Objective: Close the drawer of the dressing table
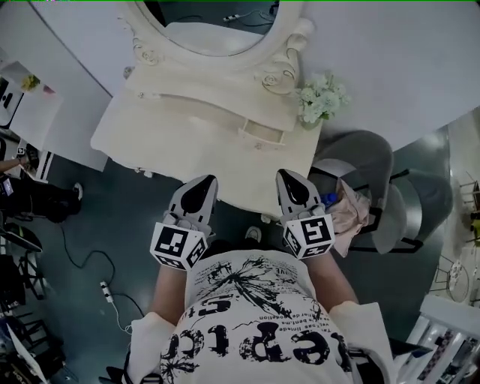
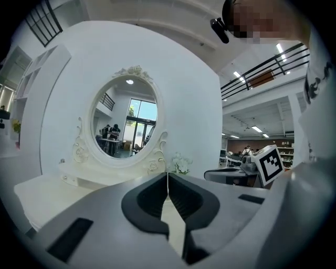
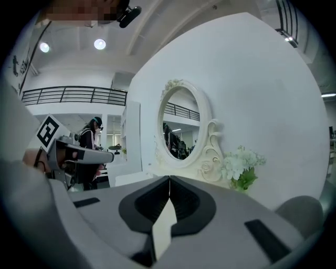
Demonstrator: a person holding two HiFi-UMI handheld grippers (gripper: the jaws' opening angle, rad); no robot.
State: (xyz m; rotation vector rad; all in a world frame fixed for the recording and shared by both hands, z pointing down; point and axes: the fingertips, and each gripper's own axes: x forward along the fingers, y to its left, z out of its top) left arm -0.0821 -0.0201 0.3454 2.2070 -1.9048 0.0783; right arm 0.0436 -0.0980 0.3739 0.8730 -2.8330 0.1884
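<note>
The cream dressing table [image 1: 169, 142] with its oval mirror [image 1: 217, 22] stands ahead of me against the white wall. A small drawer [image 1: 262, 135] in the low unit under the mirror juts out a little toward me. My left gripper [image 1: 205, 181] is shut and empty, just short of the table's near edge. My right gripper [image 1: 287, 175] is shut and empty too, its tip over the table's front right edge. Both point roughly level at the mirror. In the left gripper view the jaws [image 2: 167, 175] meet at the tip, with the mirror [image 2: 126, 118] beyond. In the right gripper view the jaws [image 3: 169, 177] also touch.
A bunch of white flowers [image 1: 322, 97] stands at the table's right end. A grey chair [image 1: 364, 154] with a pinkish cloth [image 1: 351, 214] stands to the right of the table. On the dark floor at the left lie a cable and power strip [image 1: 106, 291], and a person [image 1: 34, 196] is there.
</note>
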